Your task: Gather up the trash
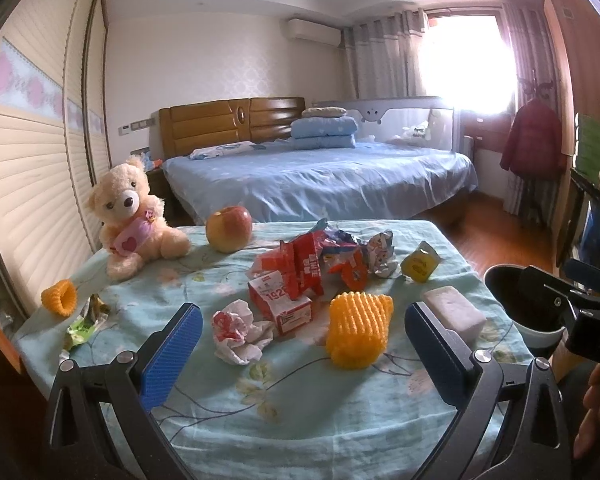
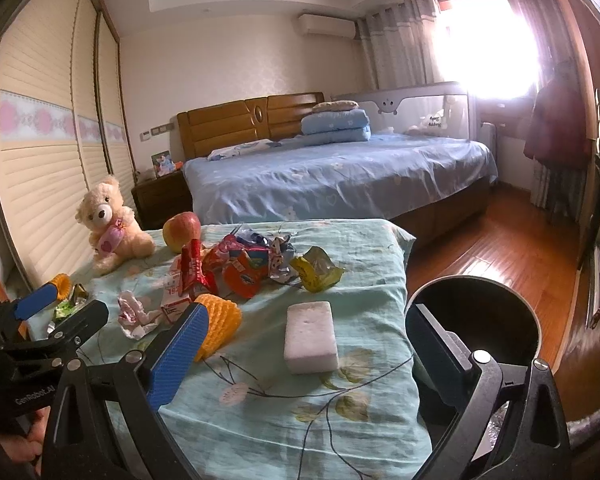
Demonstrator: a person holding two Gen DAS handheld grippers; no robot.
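On the tabletop (image 1: 340, 408) ahead of your left hand-held gripper (image 1: 302, 340), trash lies scattered over a floral cloth: between the spread blue fingers sit a crumpled tissue (image 1: 240, 330), a red-and-white carton (image 1: 282, 300) and an orange foam net (image 1: 358, 330), none of them touched. Beyond these, a heap of red and silver wrappers (image 1: 324, 260) overlaps so tightly that single pieces are hard to make out. A yellow packet (image 1: 420, 266) lies right of the heap, and a white foam block (image 1: 454, 312) sits just behind the right finger. Far left of the gripper, an orange foam ring (image 1: 60, 296) and a green wrapper (image 1: 84, 322) lie near the cloth's edge, the wrapper partly creased under itself. A teddy bear (image 1: 134, 220) and an apple (image 1: 228, 228) stand at the back.

Your right hand-held gripper (image 2: 308, 354) also hangs released and empty, its fingers wide apart with the white foam block between them. Its right finger overlaps a black bin (image 2: 496, 292) standing beside the tabletop; the bin's inside is dark and its contents cannot be made out. The bin's lower body is cut off by the gripper frame.
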